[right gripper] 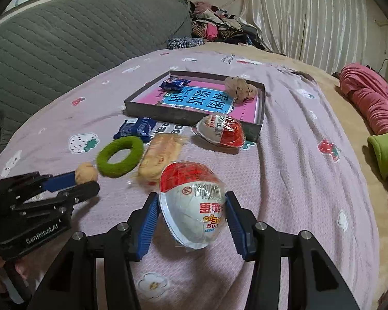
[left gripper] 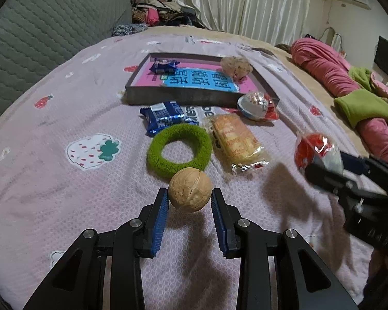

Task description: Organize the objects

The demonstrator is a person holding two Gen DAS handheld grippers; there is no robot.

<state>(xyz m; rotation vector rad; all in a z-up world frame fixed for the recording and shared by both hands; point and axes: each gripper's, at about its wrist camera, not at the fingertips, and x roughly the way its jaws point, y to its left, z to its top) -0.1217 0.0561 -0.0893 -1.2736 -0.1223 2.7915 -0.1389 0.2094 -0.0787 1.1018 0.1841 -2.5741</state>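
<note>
My left gripper (left gripper: 189, 196) is shut on a walnut (left gripper: 190, 190) and holds it above the bedspread, just in front of a green fuzzy ring (left gripper: 179, 150). My right gripper (right gripper: 192, 204) is shut on a red-and-white wrapped egg toy (right gripper: 192, 201), lifted off the bed; it also shows in the left wrist view (left gripper: 318, 152). A shallow grey box (left gripper: 168, 97) with a pink and blue card lies further back and holds a blue snack packet (left gripper: 164, 66) and a second walnut (left gripper: 235, 67).
On the bedspread before the box lie a blue snack packet (left gripper: 164, 116), a wrapped biscuit pack (left gripper: 236, 139) and another egg toy (left gripper: 257, 106). A grey quilted headboard (left gripper: 46, 25) is at the left. Pink and green bedding (left gripper: 349, 82) is piled at the right.
</note>
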